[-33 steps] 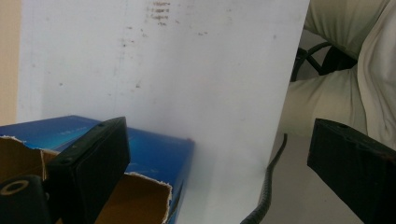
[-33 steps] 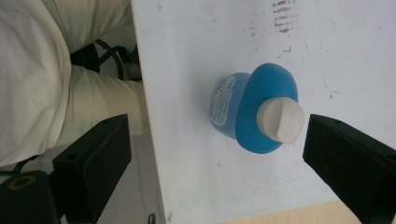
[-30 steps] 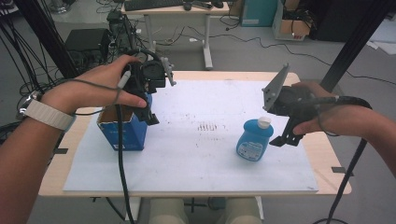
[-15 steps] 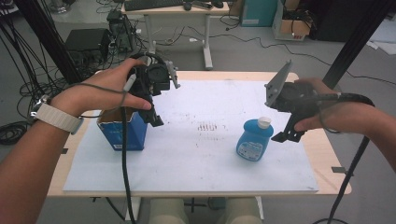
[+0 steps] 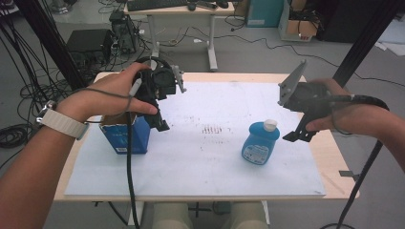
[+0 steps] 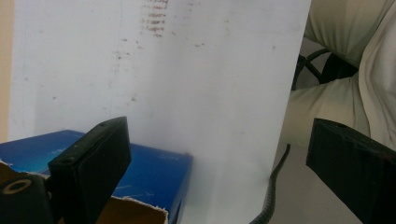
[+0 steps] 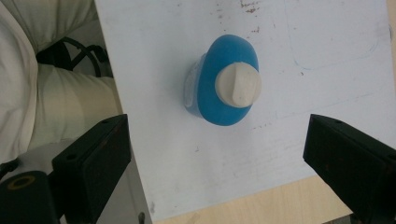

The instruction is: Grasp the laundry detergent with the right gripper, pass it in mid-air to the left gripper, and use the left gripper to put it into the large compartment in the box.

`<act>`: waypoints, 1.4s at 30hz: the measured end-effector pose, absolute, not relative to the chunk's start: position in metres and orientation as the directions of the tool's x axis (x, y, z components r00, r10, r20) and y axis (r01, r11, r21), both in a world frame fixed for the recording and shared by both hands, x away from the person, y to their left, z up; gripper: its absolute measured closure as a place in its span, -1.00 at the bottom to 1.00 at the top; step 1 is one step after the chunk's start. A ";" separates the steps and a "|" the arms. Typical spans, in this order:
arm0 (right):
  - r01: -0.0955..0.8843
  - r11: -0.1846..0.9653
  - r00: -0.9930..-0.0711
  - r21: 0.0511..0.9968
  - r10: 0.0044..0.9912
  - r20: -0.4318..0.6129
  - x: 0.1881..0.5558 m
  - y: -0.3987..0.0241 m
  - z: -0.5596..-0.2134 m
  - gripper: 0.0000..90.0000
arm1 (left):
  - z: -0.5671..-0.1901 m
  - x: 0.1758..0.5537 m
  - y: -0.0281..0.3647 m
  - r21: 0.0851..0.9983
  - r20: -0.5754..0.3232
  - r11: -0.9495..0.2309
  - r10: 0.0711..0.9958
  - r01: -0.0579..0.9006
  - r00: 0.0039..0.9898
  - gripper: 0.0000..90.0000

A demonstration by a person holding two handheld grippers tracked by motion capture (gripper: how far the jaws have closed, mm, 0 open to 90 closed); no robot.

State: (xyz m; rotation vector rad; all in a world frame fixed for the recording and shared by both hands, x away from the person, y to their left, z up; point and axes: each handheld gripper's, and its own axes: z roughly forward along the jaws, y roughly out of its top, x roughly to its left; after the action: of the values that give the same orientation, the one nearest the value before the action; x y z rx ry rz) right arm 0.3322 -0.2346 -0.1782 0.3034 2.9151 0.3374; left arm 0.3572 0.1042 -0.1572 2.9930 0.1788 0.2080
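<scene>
L gripper (image 5: pixel 160 125) above blue box (image 5: pixel 125 138) nr counter's (image 5: pixel 329 152) left edge; fingers (image 6: pixel 91 163) wide apart, holding nothing, box's open top just below them. R gripper (image 5: pixel 296 136) w/ fingers (image 7: pixel 93 163) spread wide, empty, held over blue bottle (image 5: pixel 259 142), which stands upright on white sheet (image 5: pixel 205 162) right of centre, towards front edge.

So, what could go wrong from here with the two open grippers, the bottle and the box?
The right gripper hovers open above the upright blue plastic bottle with a white cap; a slanted descent could tip it over. The bottle stands near the white sheet's front edge, so it might fall off. The left gripper hangs beside the open blue cardboard box; one jaw could snag its torn rim.
</scene>
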 end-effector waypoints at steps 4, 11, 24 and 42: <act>0.188 0.949 -0.958 0.252 0.234 -0.166 0.336 -0.243 -0.181 -0.80 | -0.158 0.357 0.102 0.143 0.130 -0.984 0.122 0.103 0.984 -0.84; 0.204 0.943 -0.955 0.262 0.251 -0.159 0.340 -0.252 -0.183 -0.80 | -0.159 0.356 0.102 0.143 0.127 -0.984 0.123 0.105 0.984 -0.84; 0.221 0.941 -0.952 0.255 0.265 -0.154 0.345 -0.263 -0.186 -0.79 | -0.159 0.354 0.103 0.144 0.124 -0.983 0.128 0.110 0.984 -0.84; 0.234 0.938 -0.953 0.254 0.274 -0.132 0.352 -0.269 -0.200 -0.86 | -0.168 0.355 0.107 0.151 0.112 -0.982 0.135 0.118 0.984 -0.83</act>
State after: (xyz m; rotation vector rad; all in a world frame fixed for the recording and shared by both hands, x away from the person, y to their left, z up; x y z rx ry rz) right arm 0.3524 -0.2694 -0.2005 0.3867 2.9289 0.3534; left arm 0.3548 0.1074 -0.1681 2.9858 0.1911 0.1832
